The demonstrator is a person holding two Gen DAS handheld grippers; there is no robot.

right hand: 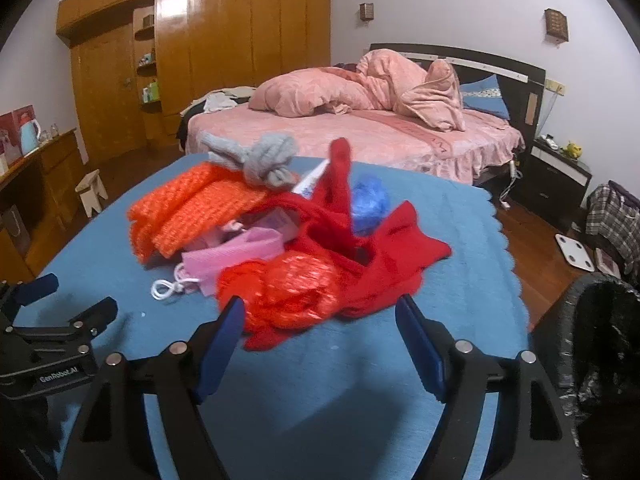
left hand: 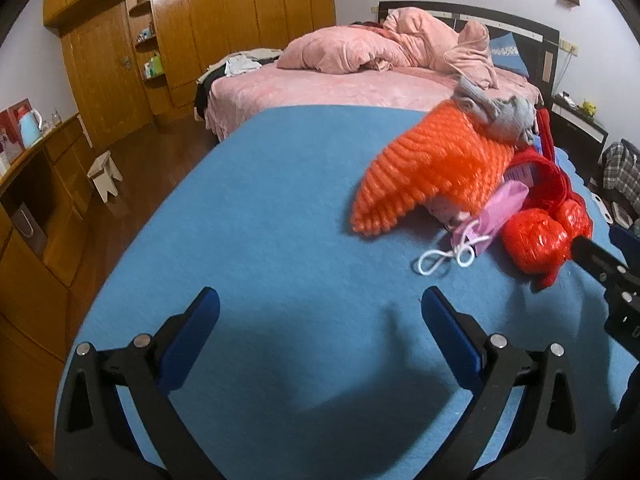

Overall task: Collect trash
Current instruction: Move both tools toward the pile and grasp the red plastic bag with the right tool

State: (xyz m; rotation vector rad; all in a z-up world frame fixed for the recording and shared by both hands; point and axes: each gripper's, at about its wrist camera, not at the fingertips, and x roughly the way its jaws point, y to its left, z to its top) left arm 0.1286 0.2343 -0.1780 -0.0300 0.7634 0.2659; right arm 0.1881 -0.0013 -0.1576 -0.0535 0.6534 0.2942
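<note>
On the left, the left gripper (left hand: 320,320) is held with its blue-padded jaws spread wide over the bare blue felt table cover (left hand: 248,216); nothing is between them. Right of it, a loose heap of trash is piled on the cover. An orange ribbed plastic mesh sleeve (right hand: 188,212) lies at the heap's left, with a knotted grey cloth (right hand: 264,160) resting on top of it. A pink disposable face mask with white ear loops (right hand: 236,256) is seen just in front. Next comes a crumpled red plastic bag (right hand: 292,292), touching a red knitted garment (right hand: 384,256), behind which a crumpled blue plastic ball (right hand: 370,200) is partly hidden.

The right gripper (right hand: 320,340) is aimed at the red plastic bag with its jaws parted fairly wide; the bag's near edge appears to lie between the fingertips, though contact cannot be confirmed through the blur, and nothing is judged to be gripped. Furthest right, at the table's edge, a black-lined waste bin (right hand: 604,344) is visible.

The step in hand is judged to be the approach to a first piece. A short advance and a firm closing on the bag would be called for, followed by a carry rightward to the bin.
</note>
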